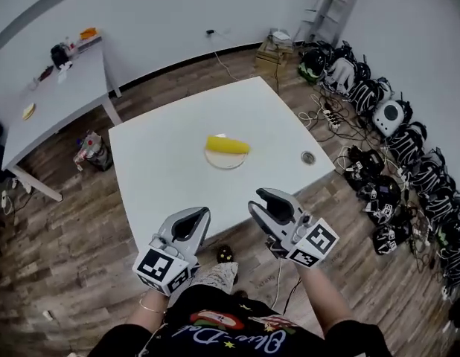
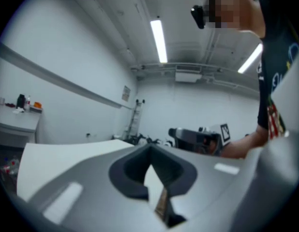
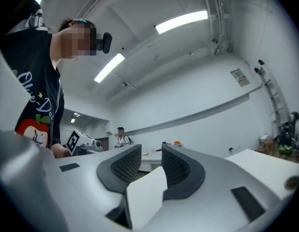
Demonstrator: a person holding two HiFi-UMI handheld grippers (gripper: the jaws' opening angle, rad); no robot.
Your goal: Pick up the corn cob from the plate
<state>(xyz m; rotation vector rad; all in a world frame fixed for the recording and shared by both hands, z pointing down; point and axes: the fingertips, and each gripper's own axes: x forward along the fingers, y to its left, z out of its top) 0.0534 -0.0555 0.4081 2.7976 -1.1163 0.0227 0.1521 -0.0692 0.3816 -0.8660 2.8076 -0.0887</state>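
A yellow corn cob [image 1: 228, 145] lies across a small round plate [image 1: 224, 160] near the middle of the white table [image 1: 163, 169]. Both grippers hang at the table's near edge, well short of the plate. My left gripper [image 1: 194, 216] [image 2: 150, 151] has its fingertips meeting, shut on nothing. My right gripper [image 1: 266, 201] [image 3: 152, 154] stands a little open, with a narrow gap between its ribbed pads [image 3: 176, 166] and nothing in it. Neither gripper view shows the corn cob. Each gripper appears in the other's view, the right gripper [image 2: 195, 138] and the left gripper [image 3: 81, 141].
A round grommet [image 1: 308, 157] is set into the table's right side. Bags and cables [image 1: 397, 155] crowd the floor on the right. A grey side table [image 1: 55, 99] with small items stands at the back left. A person [image 3: 122, 138] stands far off.
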